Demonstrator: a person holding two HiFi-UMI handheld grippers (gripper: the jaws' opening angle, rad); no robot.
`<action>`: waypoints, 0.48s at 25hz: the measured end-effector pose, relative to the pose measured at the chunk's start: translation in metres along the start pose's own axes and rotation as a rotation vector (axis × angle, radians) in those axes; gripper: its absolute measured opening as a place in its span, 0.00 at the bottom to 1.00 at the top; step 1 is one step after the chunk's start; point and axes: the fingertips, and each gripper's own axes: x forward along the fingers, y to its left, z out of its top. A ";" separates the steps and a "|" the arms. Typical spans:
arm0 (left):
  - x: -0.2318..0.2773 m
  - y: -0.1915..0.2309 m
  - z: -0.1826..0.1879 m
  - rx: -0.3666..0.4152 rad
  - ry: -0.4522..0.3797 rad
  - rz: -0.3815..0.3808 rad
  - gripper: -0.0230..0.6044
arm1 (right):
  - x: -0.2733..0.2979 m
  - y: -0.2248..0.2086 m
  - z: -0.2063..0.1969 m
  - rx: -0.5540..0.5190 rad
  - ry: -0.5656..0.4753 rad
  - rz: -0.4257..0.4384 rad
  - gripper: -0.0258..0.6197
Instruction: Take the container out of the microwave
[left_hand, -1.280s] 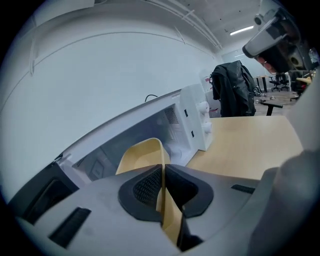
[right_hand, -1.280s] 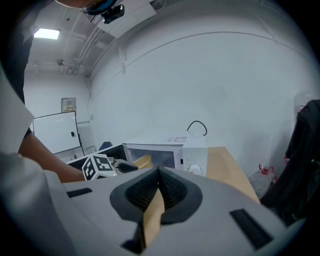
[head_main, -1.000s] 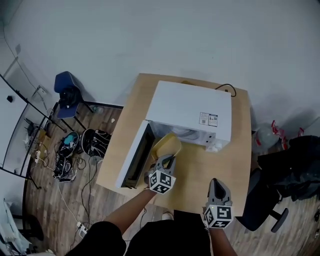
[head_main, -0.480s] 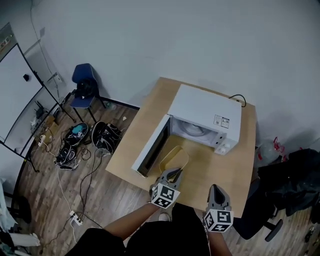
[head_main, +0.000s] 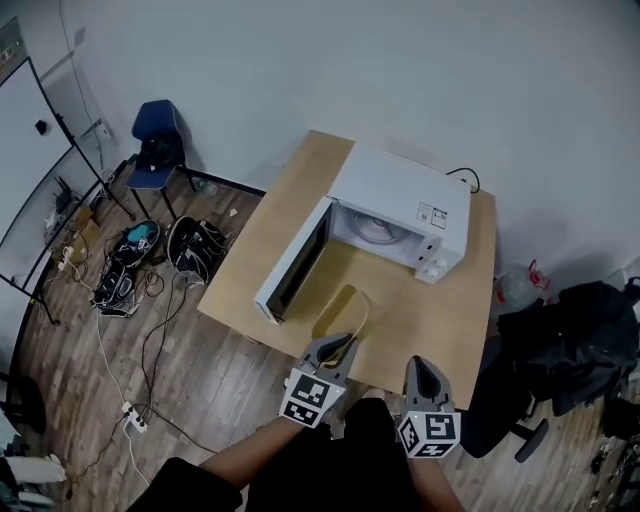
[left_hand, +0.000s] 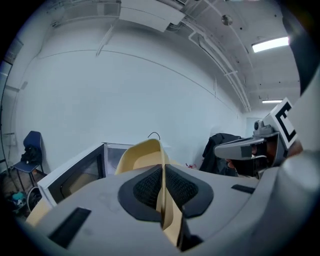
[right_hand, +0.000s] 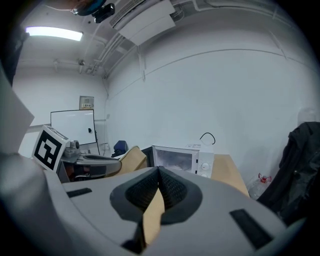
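The white microwave (head_main: 405, 200) stands on the wooden table (head_main: 455, 310) with its door (head_main: 292, 265) swung open to the left. A pale yellow container (head_main: 342, 310) hangs above the table in front of the oven, tilted. My left gripper (head_main: 339, 346) is shut on its near rim. In the left gripper view that rim runs between the pads (left_hand: 180, 187) and the container (left_hand: 142, 155) rises beyond them. My right gripper (head_main: 416, 364) hovers beside it to the right, shut with nothing in it; its view shows the microwave (right_hand: 180, 159) ahead and the container (right_hand: 131, 159) at left.
A blue chair (head_main: 158, 150) and dark bags (head_main: 190, 262) with cables sit on the wood floor at left. A whiteboard (head_main: 30, 170) stands at far left. An office chair draped with black clothing (head_main: 560, 340) is at right, close to the table edge.
The container has come out of the microwave and travelled toward me, lifted off the table in the left gripper. Both grippers have drawn back from the oven.
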 end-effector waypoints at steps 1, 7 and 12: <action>-0.004 -0.003 0.001 -0.027 -0.008 0.017 0.08 | -0.002 0.004 0.002 -0.004 -0.006 0.009 0.13; -0.027 -0.019 0.006 -0.082 -0.045 0.105 0.08 | -0.010 0.010 0.013 -0.037 -0.052 0.033 0.13; -0.031 -0.029 0.021 -0.035 -0.045 0.132 0.08 | -0.018 -0.004 0.022 -0.059 -0.065 0.036 0.13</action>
